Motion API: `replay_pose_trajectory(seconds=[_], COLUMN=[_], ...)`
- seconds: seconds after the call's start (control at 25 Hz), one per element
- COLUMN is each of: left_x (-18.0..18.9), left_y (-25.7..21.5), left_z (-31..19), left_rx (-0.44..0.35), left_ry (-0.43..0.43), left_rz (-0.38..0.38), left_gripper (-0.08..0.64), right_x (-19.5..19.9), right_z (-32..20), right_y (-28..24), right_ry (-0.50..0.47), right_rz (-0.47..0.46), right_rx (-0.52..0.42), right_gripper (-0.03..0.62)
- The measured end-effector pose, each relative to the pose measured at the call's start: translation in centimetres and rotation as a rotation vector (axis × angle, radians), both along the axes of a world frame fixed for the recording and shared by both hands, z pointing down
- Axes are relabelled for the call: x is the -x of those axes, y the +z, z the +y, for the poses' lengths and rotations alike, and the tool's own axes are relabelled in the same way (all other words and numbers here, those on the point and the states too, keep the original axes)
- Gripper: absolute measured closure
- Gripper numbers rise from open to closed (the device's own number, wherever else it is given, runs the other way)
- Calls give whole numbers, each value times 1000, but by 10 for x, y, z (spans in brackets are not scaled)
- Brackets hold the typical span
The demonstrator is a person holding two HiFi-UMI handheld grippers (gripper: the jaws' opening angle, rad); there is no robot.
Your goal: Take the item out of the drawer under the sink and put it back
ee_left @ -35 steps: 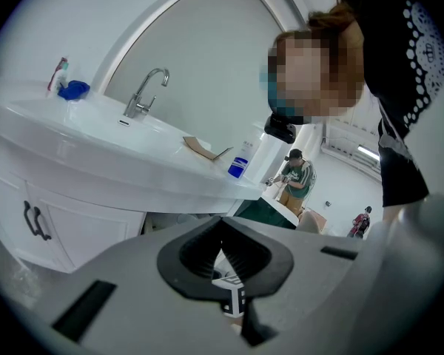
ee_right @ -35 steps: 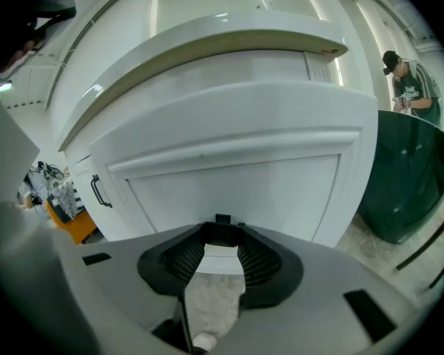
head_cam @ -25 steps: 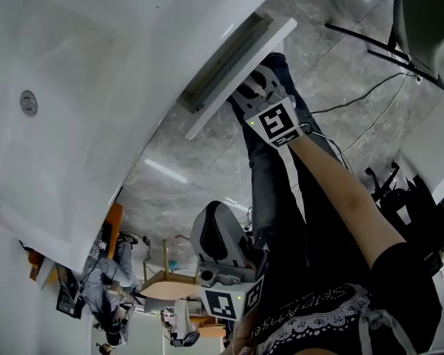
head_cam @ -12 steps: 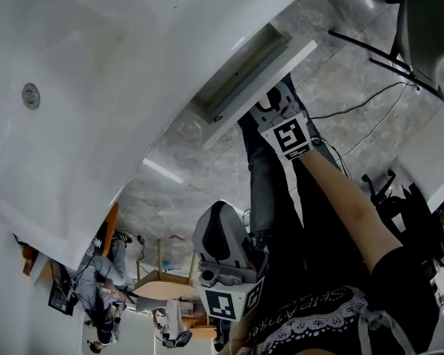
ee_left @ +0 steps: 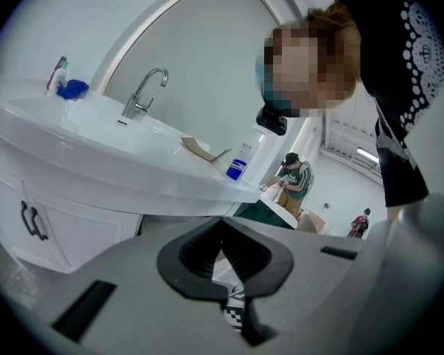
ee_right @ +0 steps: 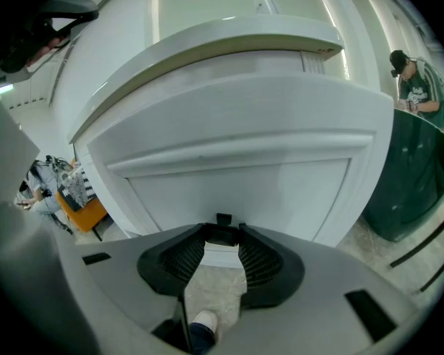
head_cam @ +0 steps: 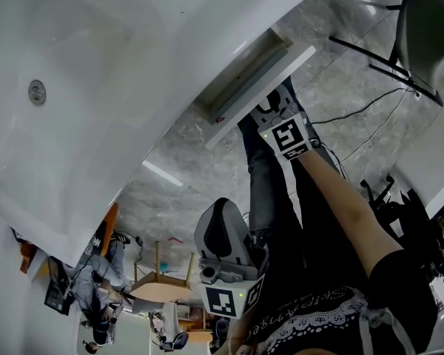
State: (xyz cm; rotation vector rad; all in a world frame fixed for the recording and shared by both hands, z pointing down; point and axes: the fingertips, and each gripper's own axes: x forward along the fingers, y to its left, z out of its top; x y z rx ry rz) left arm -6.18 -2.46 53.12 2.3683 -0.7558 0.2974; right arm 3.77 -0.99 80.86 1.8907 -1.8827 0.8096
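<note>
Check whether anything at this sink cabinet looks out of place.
Only the drawer under the sink: it stands partly pulled out, the right gripper closed on its handle. Nothing looks spilled or damaged.

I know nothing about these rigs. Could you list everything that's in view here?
sink: one, white, above the drawer
faucet: one, chrome, at the sink's back
drawer: one, white, open under the sink
drawer handle: one, black, on the drawer front
bottle: one, blue-labelled, at the counter's end
cardboard piece: one, brown, beside the bottle
blue item: one, far counter corner, unclear what
chair: one, dark, upper right of the head view
bystanders: at least two, in the background
right hand-held gripper: one, grey, closed on the drawer handle
left hand-held gripper: one, grey, shut, empty, held low
person's right arm: one, reaching to the drawer
</note>
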Motion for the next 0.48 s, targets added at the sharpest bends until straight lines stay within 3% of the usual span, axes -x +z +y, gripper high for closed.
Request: replay_pose_trajectory(seconds=[0.28,0.48], left_x=[-3,0], left_y=[-18,-34], left_z=[0,-2], left_rx=[-35,-62], left_ry=[10,20], left_rz=[22,17], left_gripper=[555,555], right_x=[1,-2], right_z=[7,24], right_y=[-4,-35], right_ry=[-27,-24], right_rz=[11,10], right_rx=[99,91], right_gripper=[446,463])
